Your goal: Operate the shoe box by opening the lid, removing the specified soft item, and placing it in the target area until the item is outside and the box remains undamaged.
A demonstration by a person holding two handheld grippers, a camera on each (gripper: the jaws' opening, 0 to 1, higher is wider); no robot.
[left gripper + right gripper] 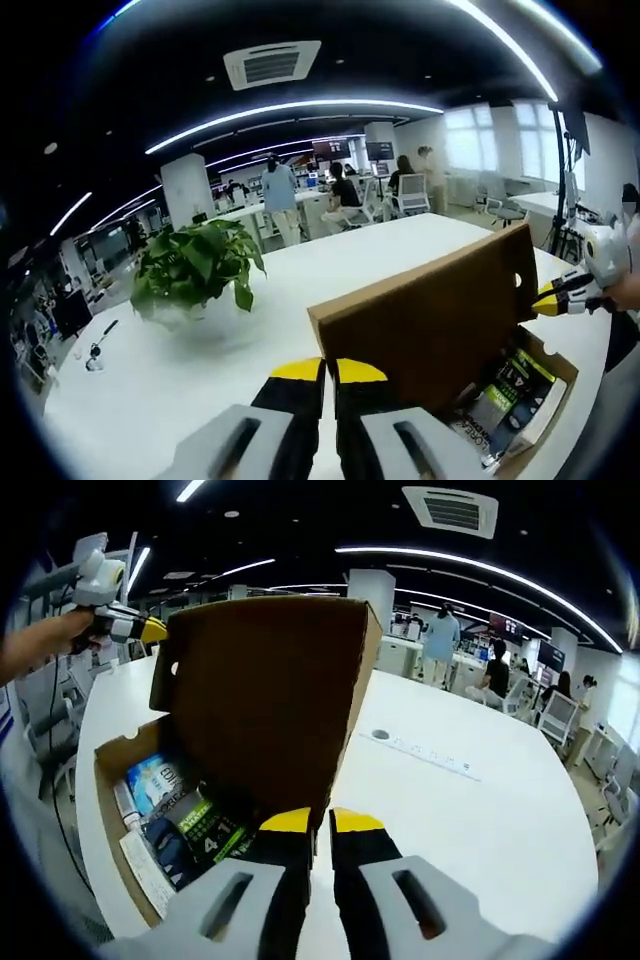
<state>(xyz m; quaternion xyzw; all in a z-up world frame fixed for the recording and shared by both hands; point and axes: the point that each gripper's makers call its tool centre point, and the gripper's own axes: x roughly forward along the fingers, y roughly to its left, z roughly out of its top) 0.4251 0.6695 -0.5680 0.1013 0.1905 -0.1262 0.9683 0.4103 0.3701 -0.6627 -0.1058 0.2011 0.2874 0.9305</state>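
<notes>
Gripping the raised lid (430, 310) edge, your left gripper (329, 372) has its yellow-tipped jaws nearly together on the cardboard; your right gripper (310, 824) pinches the same lid's (265, 670) opposite edge, jaws likewise almost closed. Below the upright lid, the open shoe box (108, 810) sits on the white table (470, 810), packed with soft packets (190, 825). Beyond your left gripper, a potted plant (195, 265) stands on the table.

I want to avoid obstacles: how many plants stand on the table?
1. The plant stands on the table, left of the box's raised lid in the left gripper view. The lid may hide more.
</notes>
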